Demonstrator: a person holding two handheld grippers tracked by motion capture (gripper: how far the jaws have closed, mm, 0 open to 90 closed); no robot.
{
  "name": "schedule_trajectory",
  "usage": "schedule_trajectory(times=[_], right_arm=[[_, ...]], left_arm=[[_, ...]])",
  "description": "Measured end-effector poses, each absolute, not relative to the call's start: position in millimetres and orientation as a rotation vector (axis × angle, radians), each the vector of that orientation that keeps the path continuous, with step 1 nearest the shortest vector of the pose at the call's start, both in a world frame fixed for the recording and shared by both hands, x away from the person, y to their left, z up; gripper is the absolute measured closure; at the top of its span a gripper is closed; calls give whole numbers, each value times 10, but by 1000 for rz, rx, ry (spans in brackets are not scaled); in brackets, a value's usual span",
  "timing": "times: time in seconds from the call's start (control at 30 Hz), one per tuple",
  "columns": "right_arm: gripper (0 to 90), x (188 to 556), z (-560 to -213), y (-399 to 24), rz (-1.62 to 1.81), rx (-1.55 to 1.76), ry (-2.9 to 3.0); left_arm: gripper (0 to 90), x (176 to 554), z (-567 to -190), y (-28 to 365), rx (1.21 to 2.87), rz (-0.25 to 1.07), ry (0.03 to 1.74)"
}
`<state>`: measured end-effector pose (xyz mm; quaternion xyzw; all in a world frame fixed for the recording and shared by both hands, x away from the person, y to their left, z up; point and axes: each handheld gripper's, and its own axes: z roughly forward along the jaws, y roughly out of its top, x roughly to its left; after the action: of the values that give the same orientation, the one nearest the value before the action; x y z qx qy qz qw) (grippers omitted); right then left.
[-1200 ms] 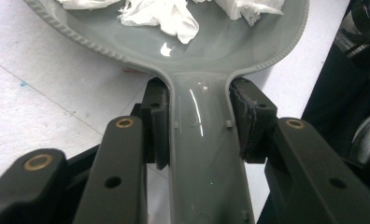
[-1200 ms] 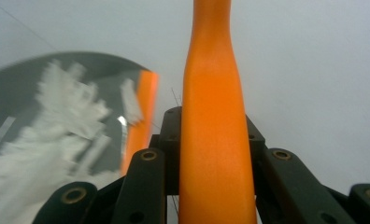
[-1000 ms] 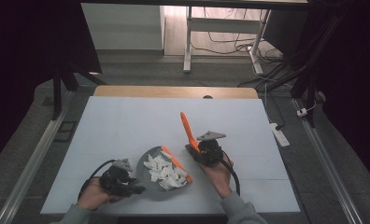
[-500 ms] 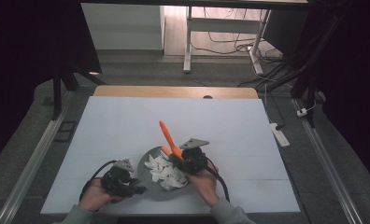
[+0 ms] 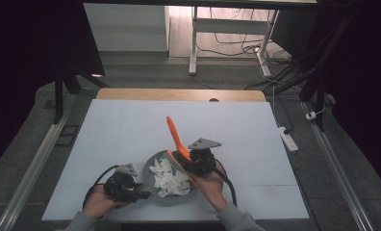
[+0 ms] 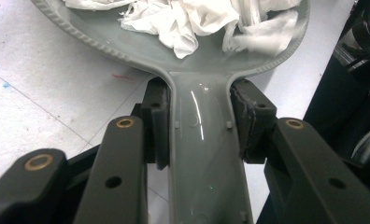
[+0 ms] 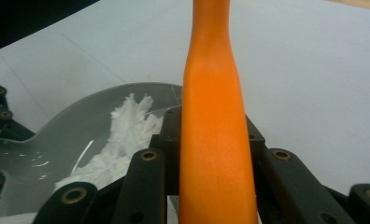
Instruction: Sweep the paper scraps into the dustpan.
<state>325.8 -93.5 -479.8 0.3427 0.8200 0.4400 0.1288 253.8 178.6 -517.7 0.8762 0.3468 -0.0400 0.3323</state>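
Steadying grey dustpan [image 5: 171,177] by handle, left gripper [image 6: 197,126] clamping it so paper scraps [image 5: 168,175] are staying inside. Right gripper [image 5: 194,162] gripping orange brush [image 5: 175,137], handle pointing away, likely angling head beside pan for sweeping.

Both hands low at the near edge; left tool [image 5: 139,194] and right tool [image 5: 187,163] each clamped tight.

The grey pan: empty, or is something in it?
Not empty. The grey pan holds a pile of crumpled white paper, which also shows inside its rim in the left gripper view.
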Motion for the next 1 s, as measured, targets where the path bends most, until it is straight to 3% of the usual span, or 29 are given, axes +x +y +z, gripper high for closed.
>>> schedule_trajectory(times=[0.6,1.0], right_arm=[[707,3384,-4687,-1275,1325,1066,2303],[708,3386,-4608,-1464,1370,1002,2311]], left_arm=[[616,2521,-5198,1814,2239,2,894],[615,2526,-5113,1875,2145,67,980]])
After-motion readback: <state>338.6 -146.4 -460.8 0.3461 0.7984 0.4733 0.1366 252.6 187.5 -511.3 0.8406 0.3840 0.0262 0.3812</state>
